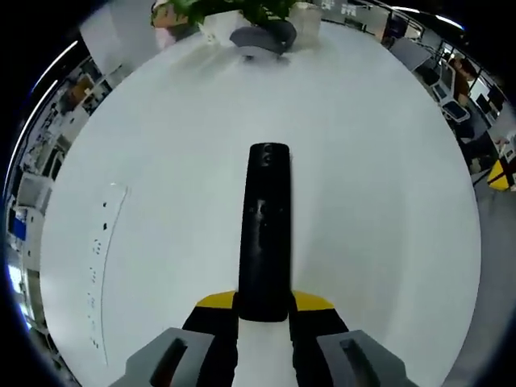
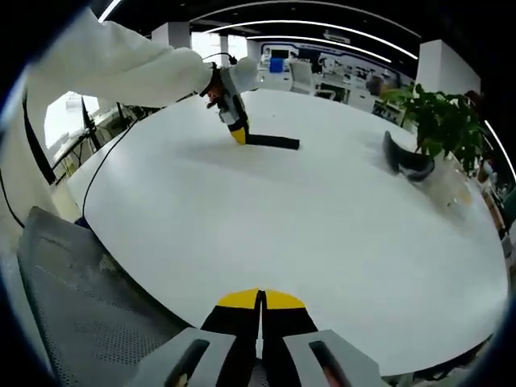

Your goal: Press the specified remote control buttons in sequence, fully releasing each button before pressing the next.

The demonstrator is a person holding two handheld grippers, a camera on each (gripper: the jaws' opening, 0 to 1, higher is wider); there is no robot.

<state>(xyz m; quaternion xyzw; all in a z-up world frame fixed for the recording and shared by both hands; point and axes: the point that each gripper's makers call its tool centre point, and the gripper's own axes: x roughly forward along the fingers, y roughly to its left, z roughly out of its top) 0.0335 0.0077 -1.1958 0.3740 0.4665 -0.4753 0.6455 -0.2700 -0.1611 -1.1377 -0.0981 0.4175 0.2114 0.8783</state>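
A long black remote control [image 1: 264, 230] lies on the white round table [image 1: 371, 177], its near end clamped between the yellow-tipped jaws of my left gripper [image 1: 264, 305]. In the right gripper view the same remote [image 2: 272, 142] sticks out from the left gripper [image 2: 236, 129], held by a white-sleeved arm across the table. My right gripper [image 2: 260, 302] hovers over the near table edge, its jaws pressed together with nothing between them.
A dark grey curved object [image 1: 264, 38] [image 2: 405, 161] and a potted green plant [image 2: 442, 121] stand at the table's far side. A socket panel [image 1: 101, 266] is set into the tabletop. A mesh chair [image 2: 72, 298] sits near the right gripper.
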